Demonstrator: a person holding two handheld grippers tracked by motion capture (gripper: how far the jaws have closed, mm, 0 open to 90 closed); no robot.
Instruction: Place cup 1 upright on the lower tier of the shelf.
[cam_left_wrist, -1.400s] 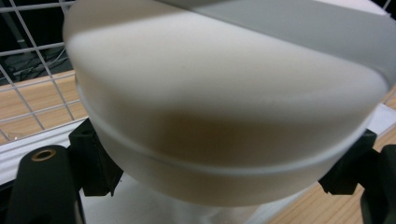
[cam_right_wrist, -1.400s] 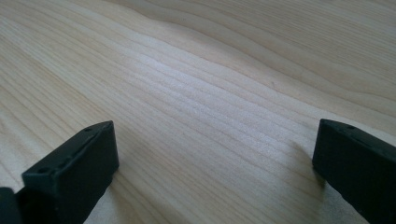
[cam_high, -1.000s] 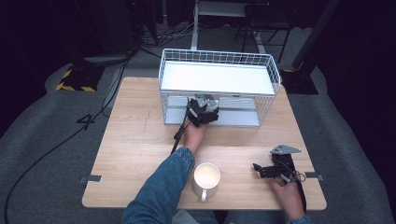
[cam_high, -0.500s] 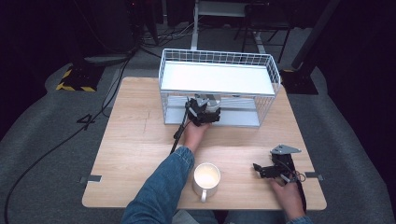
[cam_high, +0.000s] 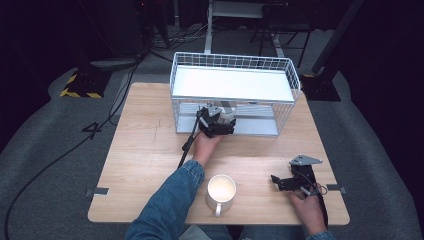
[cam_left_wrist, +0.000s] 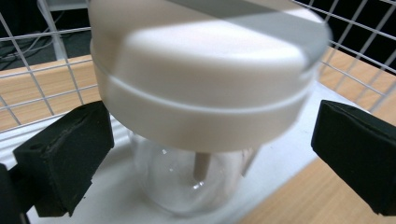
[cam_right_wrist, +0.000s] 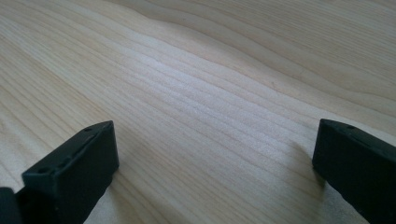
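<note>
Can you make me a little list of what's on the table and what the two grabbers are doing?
table: wooden table
rack: white wire rack at the far side, with two shelves
jar: clear glass jar with a white lid, standing on the rack's lower shelf
left gripper: at the lower shelf, jaws just opened, one on each side of the jar, not pressing it
right gripper: low over bare wood near the front right, open, holding nothing
mug: white mug near the front edge, handle toward the person

A jar (cam_left_wrist: 205, 116) stands in the wire rack (cam_high: 235, 90) at the table's (cam_high: 140, 150) far edge, a mug (cam_high: 221, 192) near the front.
</note>
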